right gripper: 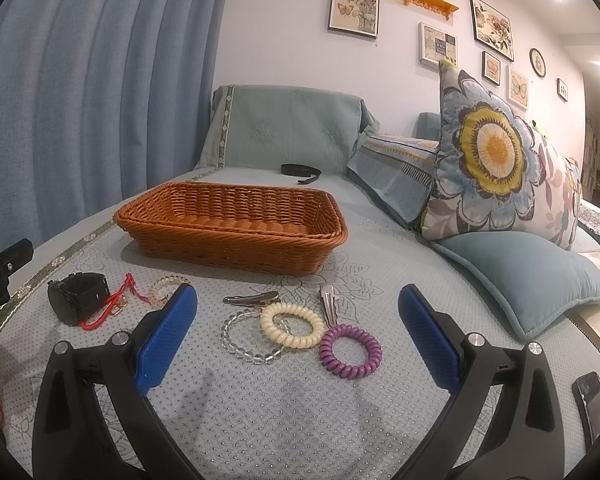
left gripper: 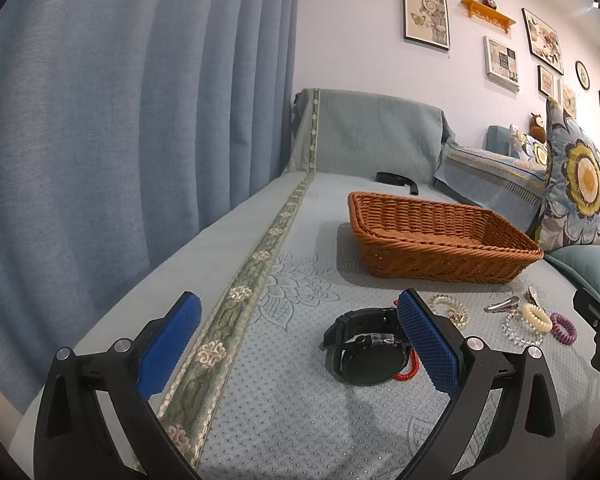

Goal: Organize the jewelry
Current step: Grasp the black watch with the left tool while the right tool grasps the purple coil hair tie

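You see: orange-brown woven basket (right gripper: 236, 236) far | black watch (right gripper: 78, 296) near left | red cord (right gripper: 112, 306) beside it | cream coil tie (right gripper: 291, 325) | purple coil tie (right gripper: 350, 351) near right | clear bead bracelet (right gripper: 244, 340) | pale blue dotted cover (right gripper: 300, 412) | blue, yellow flower-print cushion (right gripper: 496, 148) right | blue curtain (right gripper: 80, 100) left

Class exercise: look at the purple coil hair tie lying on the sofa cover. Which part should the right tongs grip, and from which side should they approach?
Probably grip the near arc of the purple coil hair tie from above, one finger inside the ring and one outside. It lies flat, and its far edge appears to touch the cream coil tie and the metal hair clip. The right tongs are open and empty.
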Motion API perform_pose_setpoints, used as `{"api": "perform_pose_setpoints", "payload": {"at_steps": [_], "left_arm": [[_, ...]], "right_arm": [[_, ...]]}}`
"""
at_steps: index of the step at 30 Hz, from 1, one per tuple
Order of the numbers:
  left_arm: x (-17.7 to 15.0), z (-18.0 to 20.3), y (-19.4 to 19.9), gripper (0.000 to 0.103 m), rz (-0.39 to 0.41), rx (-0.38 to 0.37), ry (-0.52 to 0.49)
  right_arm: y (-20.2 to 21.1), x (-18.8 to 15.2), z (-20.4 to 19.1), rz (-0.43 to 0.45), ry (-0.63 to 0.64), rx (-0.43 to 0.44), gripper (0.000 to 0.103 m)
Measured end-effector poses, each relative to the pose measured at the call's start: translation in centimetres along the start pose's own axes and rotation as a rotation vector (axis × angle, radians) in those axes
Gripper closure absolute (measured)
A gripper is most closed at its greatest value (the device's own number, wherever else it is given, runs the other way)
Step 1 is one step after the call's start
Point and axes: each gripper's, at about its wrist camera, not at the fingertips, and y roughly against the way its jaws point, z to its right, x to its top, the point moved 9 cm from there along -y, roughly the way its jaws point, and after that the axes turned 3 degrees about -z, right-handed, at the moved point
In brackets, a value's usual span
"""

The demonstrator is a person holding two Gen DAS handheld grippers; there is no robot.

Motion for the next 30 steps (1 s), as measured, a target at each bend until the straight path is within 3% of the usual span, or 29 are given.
{"api": "perform_pose_setpoints", "payload": {"at_steps": [8,12,16,20,22,24,30], "left_arm": [[0.0,-0.1,0.0,0.008,-0.002,-0.005,0.012],[-0.2,-0.3,-0.3,0.008,-0.016,0.016,-0.036],[-0.5,-0.8,-1.0,0.008,-0.065,-0.028,0.021],[-0.9,-1.3,-1.8,0.01,-0.131,-0.062,0.017],[-1.3,-1.4,-2.5,0.02,-0.187,-0.088,-0.002],[-1.7,-1.2,-2.8,0.032,-0.257,-0.144,0.017],[-0.6,0.8,-2.7,0.035,-0.31,-0.26,-0.078]], "right_arm": [[0.0,0.0,0.0,0.003,0.007,-0.004,0.007],[0.0,-0.1,0.1,-0.002,0.012,-0.007,0.007],[-0.3,-0.2,0.3,-0.021,-0.013,0.009,0.008],[-1.2,-1.3,1.3,-0.111,-0.042,0.061,0.022],[-1.5,-2.2,2.5,-0.174,-0.072,0.094,0.031],[-1.5,-2.5,3.5,-0.182,-0.082,0.098,0.037],[-2.4,-4.2,8.0,-0.295,-0.142,0.084,0.048]]}}
